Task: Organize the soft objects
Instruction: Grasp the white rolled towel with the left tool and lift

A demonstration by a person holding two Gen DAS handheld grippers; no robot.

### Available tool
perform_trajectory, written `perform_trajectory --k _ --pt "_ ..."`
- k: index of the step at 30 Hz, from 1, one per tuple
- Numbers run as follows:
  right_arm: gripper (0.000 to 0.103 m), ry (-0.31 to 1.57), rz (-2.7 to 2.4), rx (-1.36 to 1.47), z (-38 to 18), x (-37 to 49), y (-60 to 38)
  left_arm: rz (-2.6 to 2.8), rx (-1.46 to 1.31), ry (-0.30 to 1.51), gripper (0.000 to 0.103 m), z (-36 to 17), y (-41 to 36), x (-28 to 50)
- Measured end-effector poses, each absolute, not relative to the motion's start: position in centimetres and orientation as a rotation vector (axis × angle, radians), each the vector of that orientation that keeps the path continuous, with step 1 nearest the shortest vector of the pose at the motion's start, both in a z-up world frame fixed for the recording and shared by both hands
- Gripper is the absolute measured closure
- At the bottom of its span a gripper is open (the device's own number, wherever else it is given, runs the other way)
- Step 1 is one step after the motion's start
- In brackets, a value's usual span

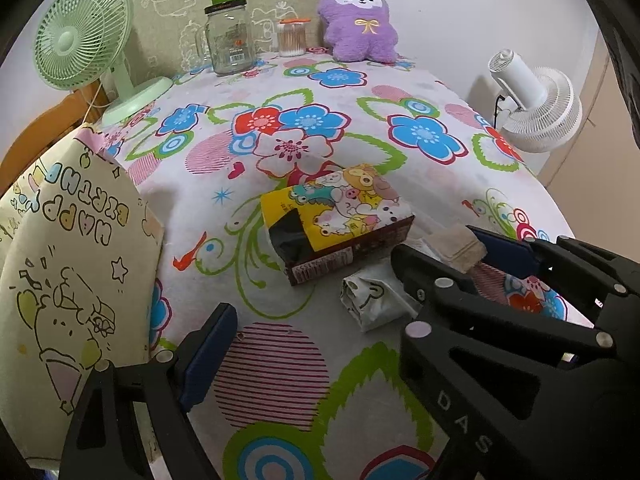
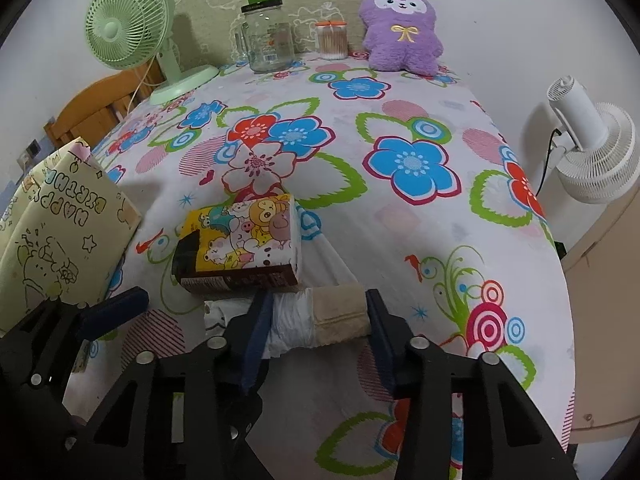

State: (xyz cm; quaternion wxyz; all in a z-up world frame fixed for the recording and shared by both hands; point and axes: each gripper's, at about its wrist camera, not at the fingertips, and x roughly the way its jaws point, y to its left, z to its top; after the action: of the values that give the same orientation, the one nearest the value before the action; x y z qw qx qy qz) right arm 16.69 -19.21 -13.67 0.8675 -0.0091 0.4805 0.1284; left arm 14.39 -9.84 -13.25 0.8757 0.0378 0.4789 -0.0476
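The right gripper (image 2: 316, 320) clenches the rolled cloth (image 2: 320, 318) to lift it off the surface (image 2: 400, 240); the left gripper (image 1: 316, 344) waits released.

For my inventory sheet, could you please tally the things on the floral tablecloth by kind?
Desk fans: 1, green
Glass jars: 2, mug jar, cotton-swab jar
Plush toys: 1
Tissue packs: 1
Folded cloths: 2, white, beige
Total: 7
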Motion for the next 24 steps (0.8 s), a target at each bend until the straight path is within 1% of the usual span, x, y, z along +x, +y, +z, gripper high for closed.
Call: perform_trajectory --k 3,6,7,8,9,10,13,16,24 --pt "0.059 1.001 0.26 -0.002 -13.6 16.4 -19.7 -0.107 0.091 0.992 0.013 -13.0 -10.3 14.3" --pt "0.065 0.98 0.244 0.0 -13.1 16.0 -20.3 -0.116 0.095 0.981 0.013 -12.8 -10.8 14.2" --pt "0.069 0.972 0.241 0.0 -13.0 15.9 -20.5 -0.117 0.095 0.978 0.013 -12.7 -11.0 14.2" --pt "0.076 0.966 0.239 0.0 -12.8 15.8 -20.7 -0.111 0.097 0.973 0.013 -12.6 -11.1 14.2" --pt "0.086 0.96 0.23 -0.002 -12.7 15.8 -20.9 -0.106 0.103 0.97 0.013 -12.6 -11.3 14.3" --pt "0.094 0.959 0.223 -0.006 -12.7 15.8 -21.1 -0.103 0.108 0.968 0.013 -12.6 -11.4 14.3" --pt "0.094 0.975 0.219 0.017 -13.1 16.1 -21.8 -0.103 0.12 0.969 0.013 -12.7 -11.8 14.4" --pt "0.1 0.977 0.211 0.026 -13.3 16.0 -22.2 -0.103 0.129 0.968 0.013 -12.7 -12.0 14.4" --pt "0.101 0.953 0.179 0.016 -12.9 15.8 -23.0 -0.104 0.127 0.958 0.013 -12.5 -12.5 14.5"
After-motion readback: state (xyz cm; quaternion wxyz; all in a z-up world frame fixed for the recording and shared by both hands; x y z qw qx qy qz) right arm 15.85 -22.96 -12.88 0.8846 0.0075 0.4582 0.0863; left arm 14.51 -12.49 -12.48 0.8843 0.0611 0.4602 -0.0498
